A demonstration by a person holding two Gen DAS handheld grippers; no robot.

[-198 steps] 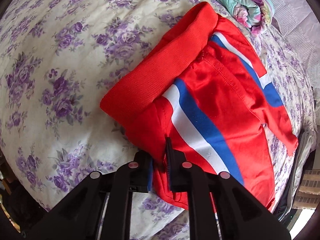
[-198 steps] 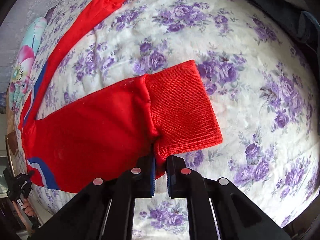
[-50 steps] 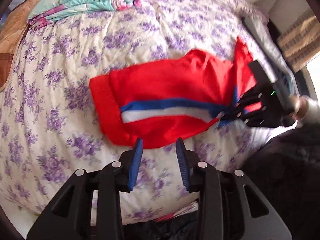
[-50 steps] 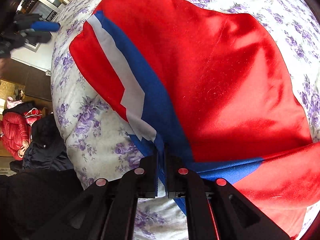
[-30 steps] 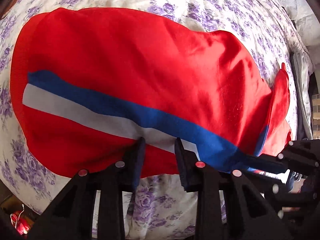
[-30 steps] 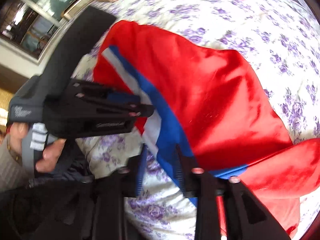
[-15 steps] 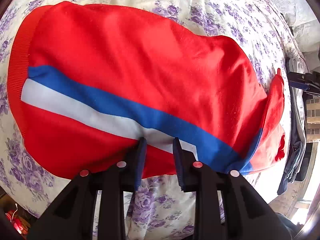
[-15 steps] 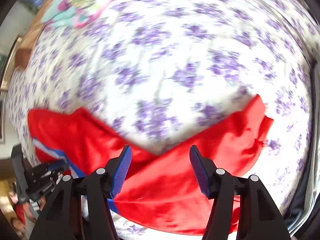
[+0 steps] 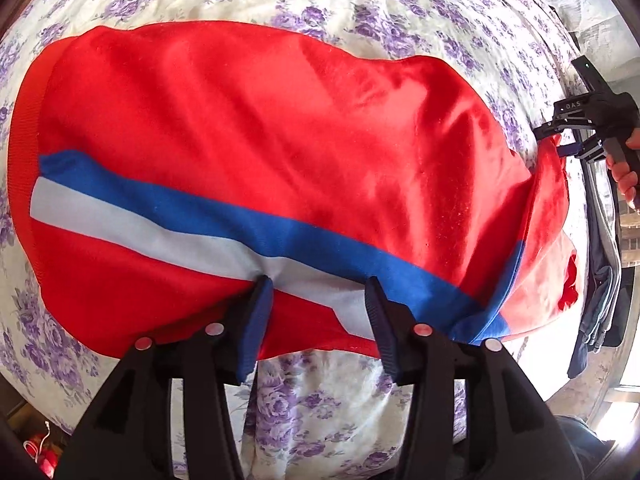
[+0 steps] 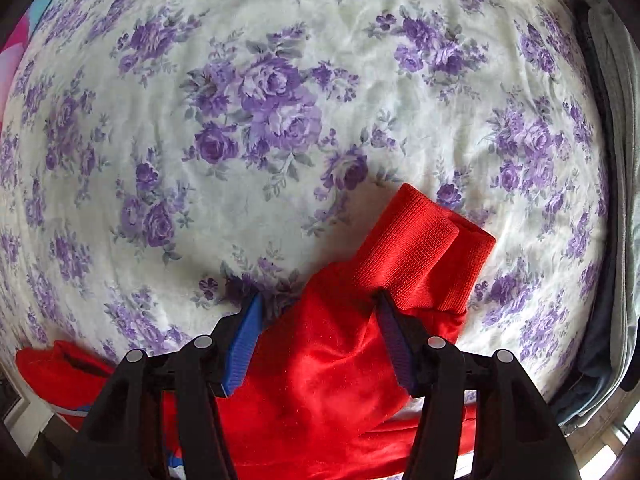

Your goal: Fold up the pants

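Observation:
The red pants (image 9: 280,128) with a blue and white side stripe lie folded on the floral bed. My left gripper (image 9: 320,300) is open, its fingers straddling the near edge of the pants at the white stripe. My right gripper (image 10: 318,320) is open over a red pant leg (image 10: 340,360), just behind its ribbed cuff (image 10: 424,252). The right gripper also shows in the left wrist view (image 9: 576,140) at the far right end of the pants.
The bed sheet (image 10: 280,100) is white with purple flowers. Dark and grey clothes (image 10: 612,200) lie along the bed's right edge, also seen in the left wrist view (image 9: 600,280). A bright patterned quilt corner (image 10: 16,36) is at far left.
My left gripper has opened wider at the pants' near edge. My right gripper let go of the striped fold, swung to the cuff end and now hovers open over the leg.

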